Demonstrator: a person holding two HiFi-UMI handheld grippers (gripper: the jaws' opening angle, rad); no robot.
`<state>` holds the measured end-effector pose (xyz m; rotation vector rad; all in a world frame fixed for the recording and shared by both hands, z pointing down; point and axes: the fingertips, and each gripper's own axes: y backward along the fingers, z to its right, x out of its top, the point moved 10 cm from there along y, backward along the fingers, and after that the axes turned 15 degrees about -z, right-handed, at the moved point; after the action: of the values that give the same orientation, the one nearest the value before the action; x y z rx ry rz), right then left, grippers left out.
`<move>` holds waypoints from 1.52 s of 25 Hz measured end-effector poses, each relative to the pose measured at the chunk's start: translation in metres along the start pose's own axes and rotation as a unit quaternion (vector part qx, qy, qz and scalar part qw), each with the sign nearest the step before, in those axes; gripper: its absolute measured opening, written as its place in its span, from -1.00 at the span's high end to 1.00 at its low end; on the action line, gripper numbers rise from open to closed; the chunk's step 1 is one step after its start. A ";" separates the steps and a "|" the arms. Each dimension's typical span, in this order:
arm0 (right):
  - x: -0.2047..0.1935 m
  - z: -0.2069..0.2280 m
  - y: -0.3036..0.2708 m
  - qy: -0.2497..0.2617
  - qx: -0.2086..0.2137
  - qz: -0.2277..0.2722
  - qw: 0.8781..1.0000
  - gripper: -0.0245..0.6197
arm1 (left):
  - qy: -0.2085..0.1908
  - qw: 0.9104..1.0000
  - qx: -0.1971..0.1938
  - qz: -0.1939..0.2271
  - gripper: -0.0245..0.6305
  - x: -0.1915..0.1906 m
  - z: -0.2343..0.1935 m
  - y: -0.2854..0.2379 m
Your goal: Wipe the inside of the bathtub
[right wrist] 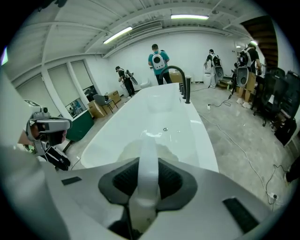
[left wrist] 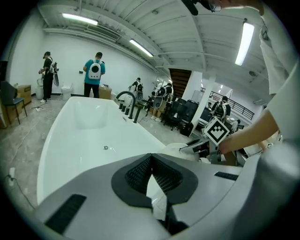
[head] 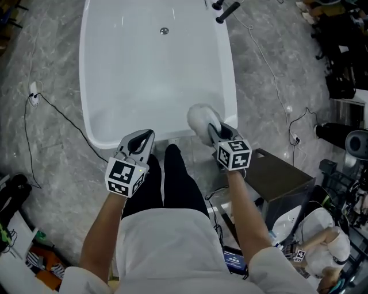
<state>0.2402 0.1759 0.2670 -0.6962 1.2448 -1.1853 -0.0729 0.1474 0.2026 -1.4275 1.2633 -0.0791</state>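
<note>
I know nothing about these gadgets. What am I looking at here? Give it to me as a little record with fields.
Setting: a person stands at the near end of a white bathtub
Left gripper: jaws together, holding nothing, by the tub's near rim
Right gripper: jaws clamped on the scrubber's white handle
Scrubber: pale fluffy head at the tub's near right corner; contact with the tub unclear
Drain: at the far end of the tub floor
Faucet: black, on the far right rim
</note>
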 end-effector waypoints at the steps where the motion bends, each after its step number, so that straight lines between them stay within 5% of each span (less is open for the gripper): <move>1: -0.002 0.006 -0.008 0.002 0.000 -0.008 1.000 0.61 | 0.002 1.000 0.001 -0.004 0.89 -0.001 -0.001 -0.008; 19: -0.004 0.081 -0.116 0.035 -0.020 -0.141 0.989 0.61 | 0.067 0.995 0.033 -0.064 0.89 -0.031 -0.026 -0.110; 32: 0.001 0.091 -0.153 0.078 -0.028 -0.237 0.968 0.61 | 0.060 0.993 0.036 -0.100 0.89 -0.018 -0.012 -0.162; 38: 0.007 0.094 -0.162 0.039 -0.003 -0.268 0.963 0.61 | 0.067 0.991 0.046 -0.104 0.89 -0.025 -0.022 -0.159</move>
<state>0.2818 0.1035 0.4351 -1.0407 1.1562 -1.6640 0.0001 0.1101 0.3426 -1.4885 1.1993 -0.3744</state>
